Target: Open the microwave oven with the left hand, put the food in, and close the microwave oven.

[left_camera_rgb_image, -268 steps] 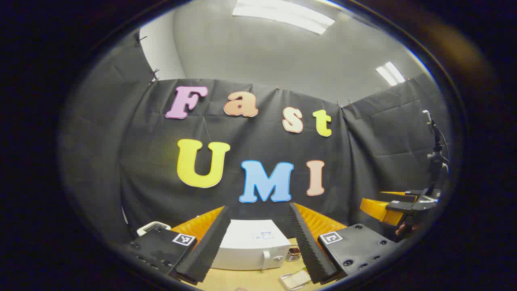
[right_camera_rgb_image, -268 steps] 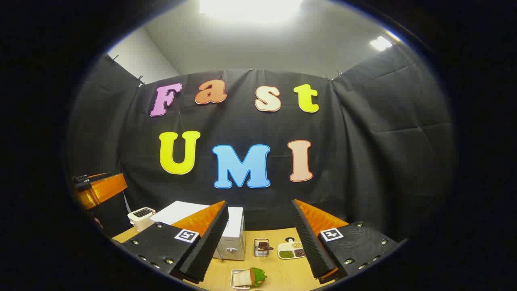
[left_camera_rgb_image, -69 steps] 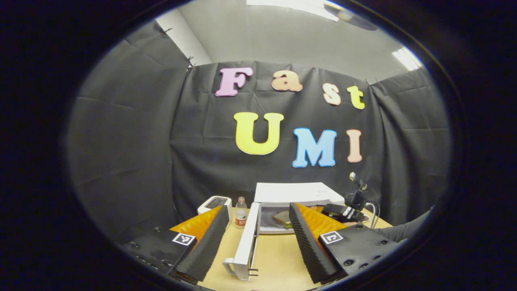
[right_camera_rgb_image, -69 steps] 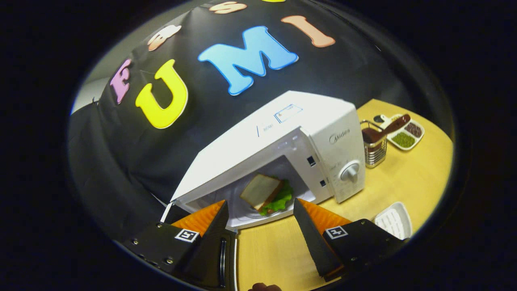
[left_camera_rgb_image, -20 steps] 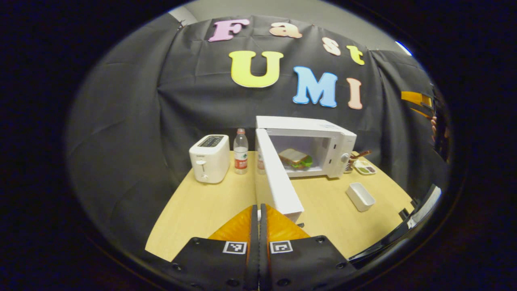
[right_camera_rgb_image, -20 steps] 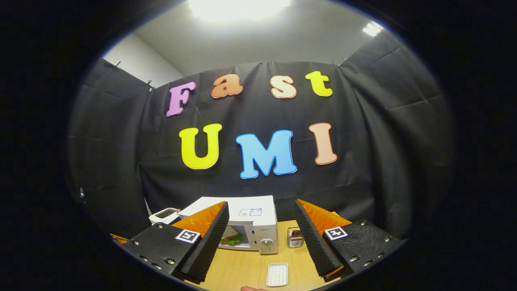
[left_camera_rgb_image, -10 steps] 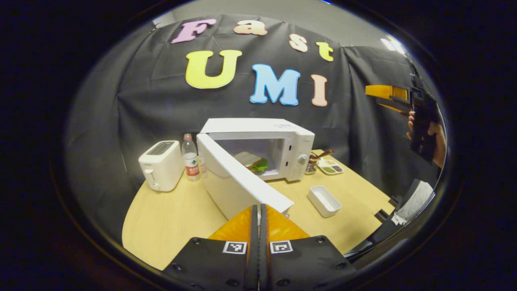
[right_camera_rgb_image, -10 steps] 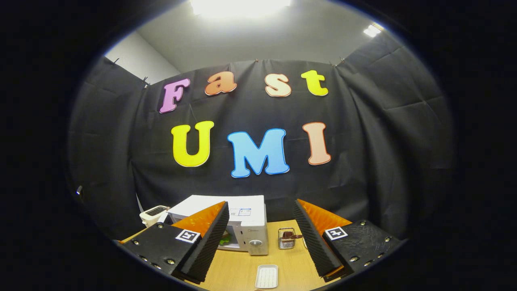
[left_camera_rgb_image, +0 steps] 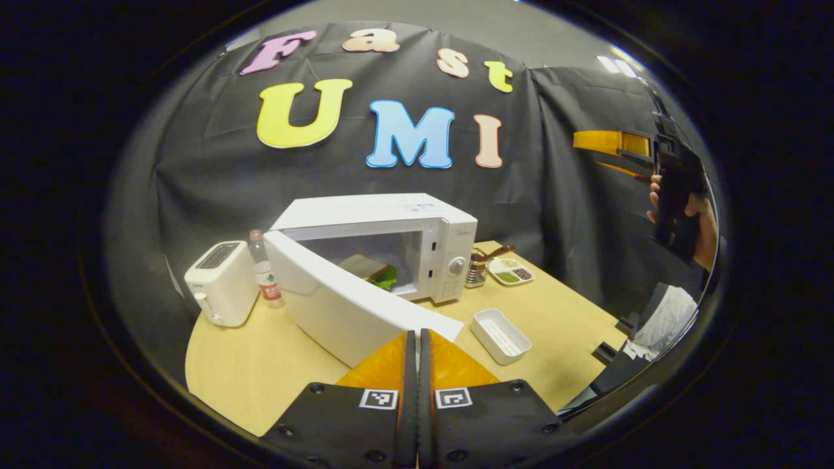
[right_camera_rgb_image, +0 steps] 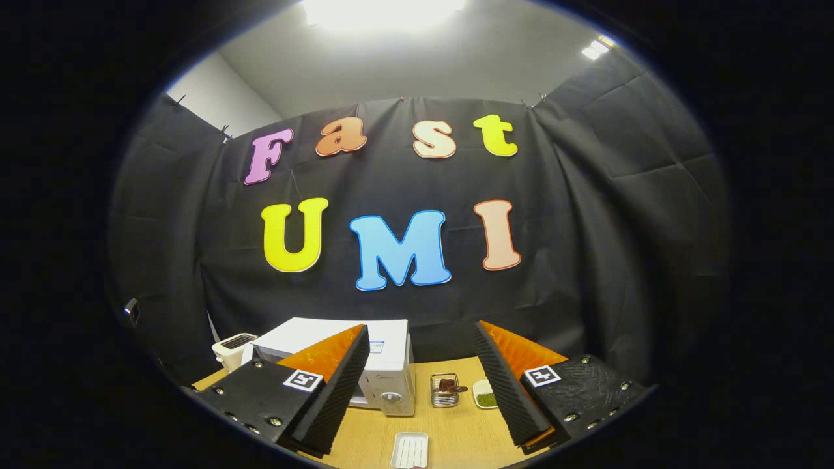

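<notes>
The left tongs (left_camera_rgb_image: 417, 339), pinched together on nothing, sat against the half-open door (left_camera_rgb_image: 339, 312) of the microwave (left_camera_rgb_image: 391, 221) with the sandwich (left_camera_rgb_image: 368, 268) inside, while the right tongs (right_camera_rgb_image: 420, 365) gaped wide above the tabletop (right_camera_rgb_image: 456, 430).

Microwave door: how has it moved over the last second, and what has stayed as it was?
The microwave door has swung partway toward closing, pushed by the shut left gripper at its free edge; a second ago it stood edge-on, wide open. The sandwich stays inside the microwave. The right gripper stays open and raised, holding nothing. The toaster, bottle and white tray have not moved.
</notes>
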A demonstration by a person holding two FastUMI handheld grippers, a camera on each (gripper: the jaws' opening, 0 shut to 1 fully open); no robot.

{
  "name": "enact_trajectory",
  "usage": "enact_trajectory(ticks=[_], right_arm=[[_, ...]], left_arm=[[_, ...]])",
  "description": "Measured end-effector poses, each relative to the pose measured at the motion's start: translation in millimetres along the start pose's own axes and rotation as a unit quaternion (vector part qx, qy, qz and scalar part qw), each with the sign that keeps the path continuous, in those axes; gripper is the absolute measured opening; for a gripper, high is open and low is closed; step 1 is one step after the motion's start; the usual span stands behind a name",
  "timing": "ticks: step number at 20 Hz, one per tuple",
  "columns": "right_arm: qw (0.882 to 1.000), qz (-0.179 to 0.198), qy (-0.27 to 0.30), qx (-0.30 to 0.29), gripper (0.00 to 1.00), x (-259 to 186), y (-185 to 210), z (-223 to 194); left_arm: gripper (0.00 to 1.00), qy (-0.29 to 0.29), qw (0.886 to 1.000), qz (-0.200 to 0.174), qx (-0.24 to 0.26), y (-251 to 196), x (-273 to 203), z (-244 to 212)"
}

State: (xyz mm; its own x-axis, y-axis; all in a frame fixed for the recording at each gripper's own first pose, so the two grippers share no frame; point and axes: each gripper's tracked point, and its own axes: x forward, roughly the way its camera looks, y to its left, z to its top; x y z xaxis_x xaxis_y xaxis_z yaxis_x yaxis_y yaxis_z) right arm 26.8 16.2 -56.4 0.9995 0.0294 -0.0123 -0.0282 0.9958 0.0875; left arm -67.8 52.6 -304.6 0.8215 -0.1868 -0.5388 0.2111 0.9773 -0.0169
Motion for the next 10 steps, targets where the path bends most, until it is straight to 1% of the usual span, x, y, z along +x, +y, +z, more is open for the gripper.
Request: enact_trajectory(ticks=[2, 4, 6, 7, 8, 10], right_arm=[[1.000, 0.008, -0.001, 0.004, 0.96, 3, 0, 2], [1.000, 0.003, -0.001, 0.008, 0.96, 3, -4, 1], [1.000, 0.006, -0.005, 0.016, 0.96, 1, -3, 2], [1.000, 0.007, -0.003, 0.016, 0.96, 0, -3, -1], [1.000, 0.008, -0.001, 0.016, 0.96, 2, -3, -3], [1.000, 0.012, 0.003, 0.016, 0.96, 3, -5, -5]], left_arm=[[0.07, 0.003, 1.000, -0.011, -0.003, -11, 15, 6], [0.07, 0.004, 0.999, -0.033, -0.017, -30, 30, 14], [0.07, 0.006, 0.999, -0.036, -0.012, -35, 44, 20], [0.08, 0.008, 0.999, -0.036, -0.014, -36, 53, 21], [0.07, 0.012, 0.999, -0.036, -0.018, -40, 60, 22], [0.07, 0.021, 0.999, -0.030, -0.016, -40, 76, 23]])
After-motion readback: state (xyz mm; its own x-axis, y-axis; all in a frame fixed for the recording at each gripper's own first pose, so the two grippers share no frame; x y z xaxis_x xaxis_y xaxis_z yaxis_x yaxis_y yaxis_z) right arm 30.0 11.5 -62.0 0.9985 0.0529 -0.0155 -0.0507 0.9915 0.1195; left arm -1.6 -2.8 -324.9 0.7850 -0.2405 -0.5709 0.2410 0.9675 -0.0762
